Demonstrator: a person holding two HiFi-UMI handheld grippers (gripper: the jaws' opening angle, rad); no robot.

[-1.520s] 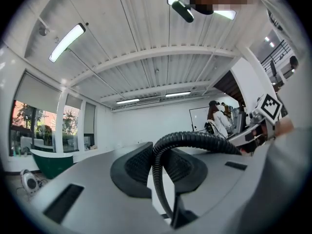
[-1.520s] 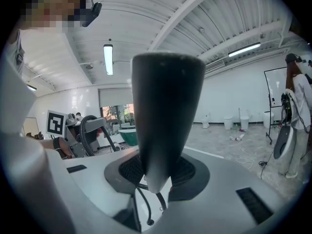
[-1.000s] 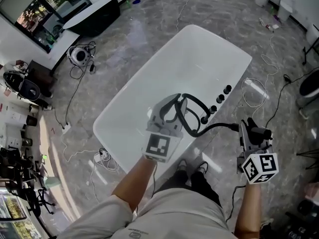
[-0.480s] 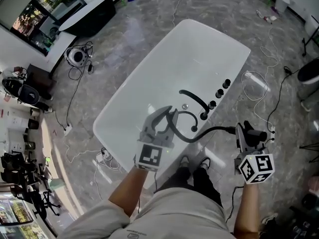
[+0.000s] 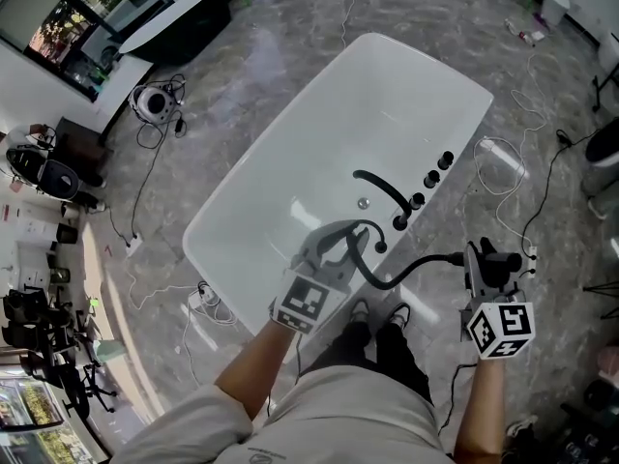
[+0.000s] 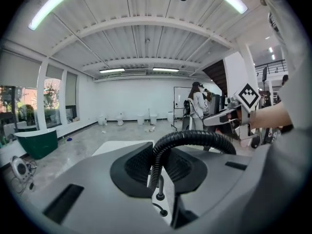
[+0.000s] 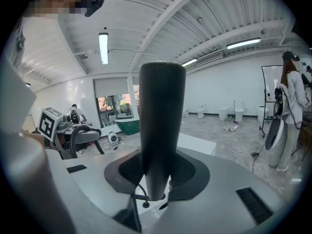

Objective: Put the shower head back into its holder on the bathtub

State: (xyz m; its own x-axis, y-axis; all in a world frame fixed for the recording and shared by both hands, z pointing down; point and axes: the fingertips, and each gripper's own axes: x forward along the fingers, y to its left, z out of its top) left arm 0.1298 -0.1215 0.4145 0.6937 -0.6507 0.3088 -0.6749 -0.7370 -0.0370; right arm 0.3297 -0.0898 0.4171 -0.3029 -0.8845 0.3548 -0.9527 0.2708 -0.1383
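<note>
The white bathtub (image 5: 290, 162) lies below me, with a black spout (image 5: 379, 188) and a row of black knobs (image 5: 431, 179) on its right rim. A small black fitting (image 5: 380, 247) sits on the rim at the near end of that row. My left gripper (image 5: 334, 243) is over the tub's near rim, shut on the black ribbed hose (image 6: 195, 139). The hose (image 5: 411, 264) loops right to my right gripper (image 5: 481, 259), beside the tub. That right gripper (image 7: 156, 174) is shut on the black shower head (image 7: 161, 121), which stands upright between its jaws.
Cables (image 5: 503, 177) and a white plug strip lie on the marble floor right of the tub. More cables and a round device (image 5: 152, 104) lie at the left. My feet (image 5: 372, 319) stand against the near rim. A person (image 7: 291, 106) stands at the far right.
My left gripper has come down and toward me with the hose, from over the tub's middle to its near rim. The right gripper has sunk a little beside the tub.
</note>
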